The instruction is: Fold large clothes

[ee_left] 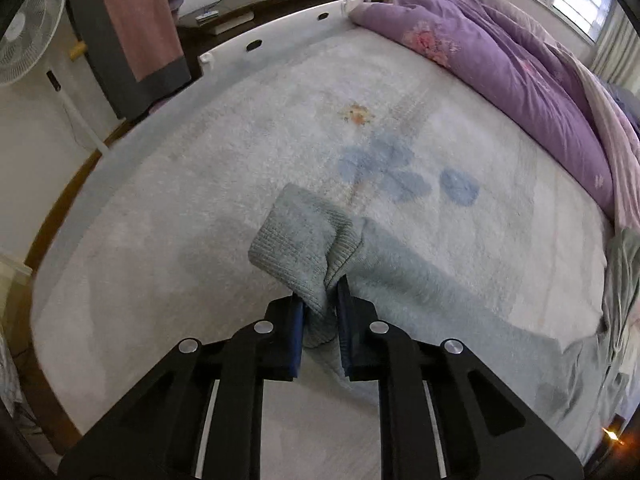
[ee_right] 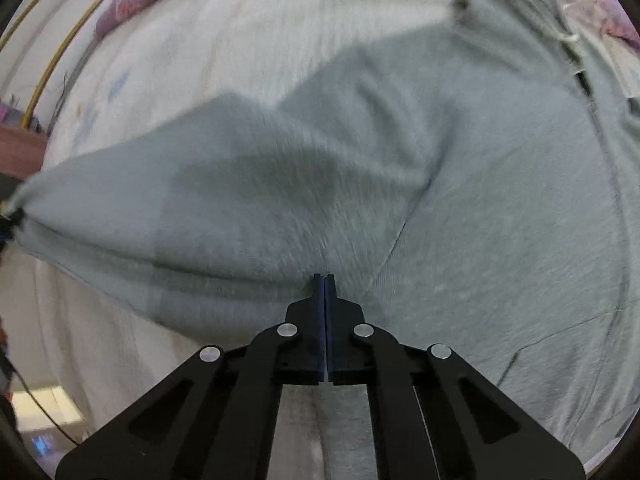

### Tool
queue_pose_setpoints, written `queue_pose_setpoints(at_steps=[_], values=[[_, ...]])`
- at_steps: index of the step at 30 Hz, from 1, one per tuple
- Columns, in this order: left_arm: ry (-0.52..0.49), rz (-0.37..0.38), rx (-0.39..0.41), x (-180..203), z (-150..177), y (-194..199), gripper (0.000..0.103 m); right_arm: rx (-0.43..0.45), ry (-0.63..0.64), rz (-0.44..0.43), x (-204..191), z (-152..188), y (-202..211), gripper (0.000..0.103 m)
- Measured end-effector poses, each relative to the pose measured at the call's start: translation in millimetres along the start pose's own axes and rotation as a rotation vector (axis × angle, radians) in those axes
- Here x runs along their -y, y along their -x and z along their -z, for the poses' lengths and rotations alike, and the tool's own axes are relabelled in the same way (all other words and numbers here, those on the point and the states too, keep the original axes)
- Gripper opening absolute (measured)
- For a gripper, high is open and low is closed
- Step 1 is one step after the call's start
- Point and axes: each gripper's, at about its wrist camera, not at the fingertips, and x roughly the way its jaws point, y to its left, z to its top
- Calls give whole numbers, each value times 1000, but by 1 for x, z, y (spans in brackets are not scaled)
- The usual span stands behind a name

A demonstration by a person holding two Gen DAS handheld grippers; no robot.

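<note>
While the left gripper (ee_left: 320, 300) pinches the sweater's (ee_right: 460, 200) cuff (ee_left: 298, 240), sleeve running rightward, the right gripper (ee_right: 324, 280) is closed at its hem; bed (ee_left: 200, 160) bare leftward.

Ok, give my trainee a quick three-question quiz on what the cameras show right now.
1. True or false: the left tool is shut on the ribbed cuff of the sweatshirt.
2. The quilt heaped along the far side of the bed is: A purple, B green, C yellow.
3. Fill in: the white appliance standing off the bed's left edge in the left wrist view is a ____.
Key: 1 true; 2 A; 3 fan.
</note>
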Motion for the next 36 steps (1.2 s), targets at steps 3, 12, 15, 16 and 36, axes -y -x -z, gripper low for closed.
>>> queue_pose_setpoints(at_steps=[3, 12, 15, 16, 36], values=[[-32, -28, 16, 32, 2, 10, 14, -32, 24, -50, 6, -6, -1, 1], [-199, 85, 172, 197, 51, 119, 14, 123, -75, -160, 120, 18, 104, 1], [-272, 161, 183, 265, 87, 142, 14, 190, -154, -123, 198, 37, 147, 1], [-309, 184, 177, 296, 104, 149, 14, 203, -174, -110, 216, 41, 155, 1], [-768, 340, -31, 650, 352, 122, 15, 337, -558, 68, 521, 139, 242, 4]])
